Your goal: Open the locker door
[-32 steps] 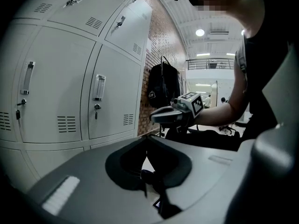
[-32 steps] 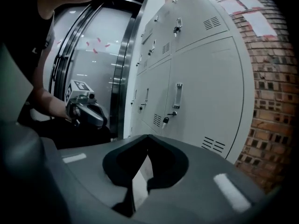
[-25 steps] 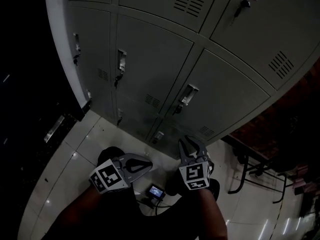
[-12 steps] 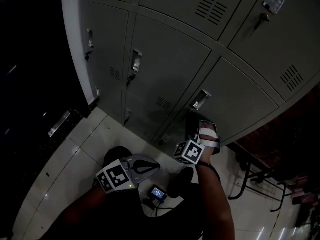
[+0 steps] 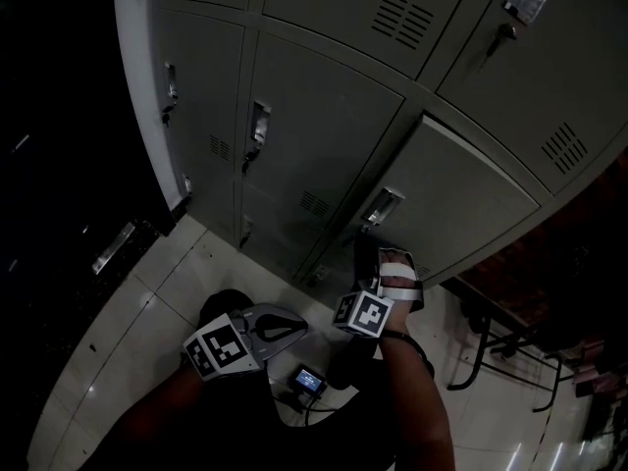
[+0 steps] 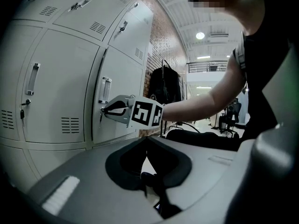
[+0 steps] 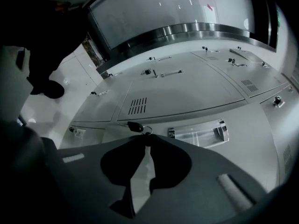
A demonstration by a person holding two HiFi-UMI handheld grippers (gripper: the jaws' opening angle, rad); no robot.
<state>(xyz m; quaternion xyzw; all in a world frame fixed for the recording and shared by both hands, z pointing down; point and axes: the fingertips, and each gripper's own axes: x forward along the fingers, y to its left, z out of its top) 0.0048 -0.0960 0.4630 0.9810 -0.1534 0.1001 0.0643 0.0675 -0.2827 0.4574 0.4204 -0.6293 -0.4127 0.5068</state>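
The grey locker door [image 5: 461,189] has a recessed metal handle [image 5: 382,205] with a key [image 7: 135,125] in the lock just below it. My right gripper [image 5: 365,244] reaches up to that lock. Its jaws are closing, and their tips [image 7: 145,135] meet on the key and its ring. In the left gripper view the right gripper [image 6: 103,110] pinches the key at the door's left edge [image 6: 97,97], which seems to stand slightly out from the frame. My left gripper [image 5: 297,323] hangs low over the floor, shut and empty [image 6: 145,138].
Neighbouring lockers [image 5: 314,135] with their own handles and keys fill the wall. A small lit device [image 5: 307,378] with cables lies on the tiled floor [image 5: 128,341] near my feet. Metal furniture legs [image 5: 481,346] stand at the right, and a dark object [image 5: 113,248] lies at the left.
My right gripper rose from near the floor to the key below the handle and closed on it. The door's left edge now stands a little proud. The left gripper barely moved.
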